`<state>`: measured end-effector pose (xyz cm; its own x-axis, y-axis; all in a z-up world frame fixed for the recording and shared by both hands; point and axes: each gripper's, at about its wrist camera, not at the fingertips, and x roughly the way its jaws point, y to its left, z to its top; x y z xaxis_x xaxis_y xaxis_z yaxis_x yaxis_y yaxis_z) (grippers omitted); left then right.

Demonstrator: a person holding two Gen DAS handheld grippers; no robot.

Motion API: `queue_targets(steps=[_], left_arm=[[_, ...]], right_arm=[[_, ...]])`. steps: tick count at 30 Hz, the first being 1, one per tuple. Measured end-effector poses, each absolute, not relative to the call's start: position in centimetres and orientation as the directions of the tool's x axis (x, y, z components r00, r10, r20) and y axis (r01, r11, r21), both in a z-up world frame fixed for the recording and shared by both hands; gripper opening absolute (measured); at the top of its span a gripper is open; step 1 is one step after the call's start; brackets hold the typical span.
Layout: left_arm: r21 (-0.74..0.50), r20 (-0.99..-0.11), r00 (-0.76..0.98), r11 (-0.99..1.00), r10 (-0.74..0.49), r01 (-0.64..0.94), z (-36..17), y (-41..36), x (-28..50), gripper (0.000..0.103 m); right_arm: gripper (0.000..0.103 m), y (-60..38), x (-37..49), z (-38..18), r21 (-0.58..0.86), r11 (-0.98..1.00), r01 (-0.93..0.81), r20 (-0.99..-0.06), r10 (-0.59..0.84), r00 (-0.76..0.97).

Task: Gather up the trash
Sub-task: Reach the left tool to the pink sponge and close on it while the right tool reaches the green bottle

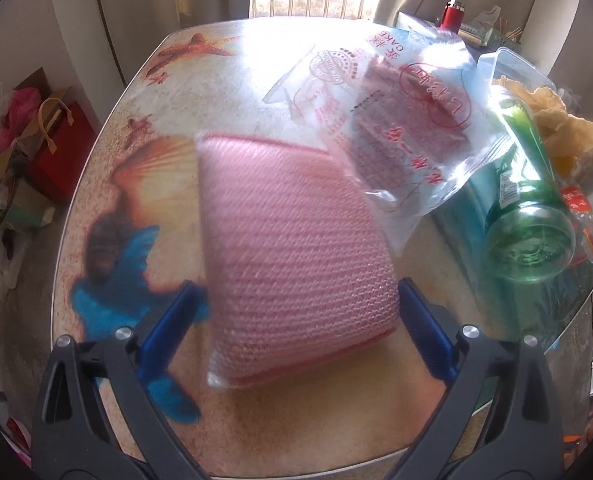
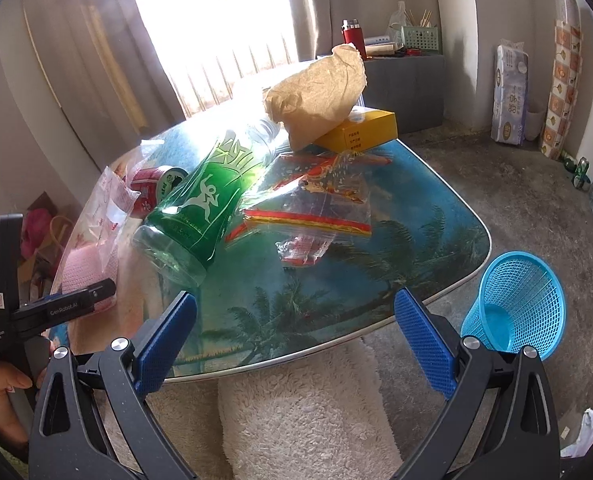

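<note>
Left wrist view is showing the left gripper gaping, its jaws straddling the pink mesh packet, whose long axis is running straight ahead toward the tabletop's far edge. The right gripper is also hanging released, off the near edge.

Red flask and green basket on grey cabinet. Tissue-roll pack against wall. White rug below table edge. Red handbag on floor.

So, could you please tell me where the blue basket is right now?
The blue basket shows only in the right wrist view, on the floor just off the table edge, beyond the right gripper.
</note>
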<state>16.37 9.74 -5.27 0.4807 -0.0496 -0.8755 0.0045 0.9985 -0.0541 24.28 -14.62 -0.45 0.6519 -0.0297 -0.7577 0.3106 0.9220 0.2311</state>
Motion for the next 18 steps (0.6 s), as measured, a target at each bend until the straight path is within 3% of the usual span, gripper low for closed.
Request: queue_targets(steps=[8,18], left_arm=[[-0.012,-0.873,0.488,1.0,-0.012,0.002,-4.0,10.4,14.3,0.092],[0.139,-0.898,0.427,0.989,0.102,0.055,-4.1,8.5,19.3,0.094]], right_arm=[[0.097,-14.6,25.2,-1.1,0.191,0.94,0.284,-0.763,-0.04,0.645],[0.097,-15.5,25.0,-0.1,0.177,0.939,0.296,-0.748,-0.067,0.66]])
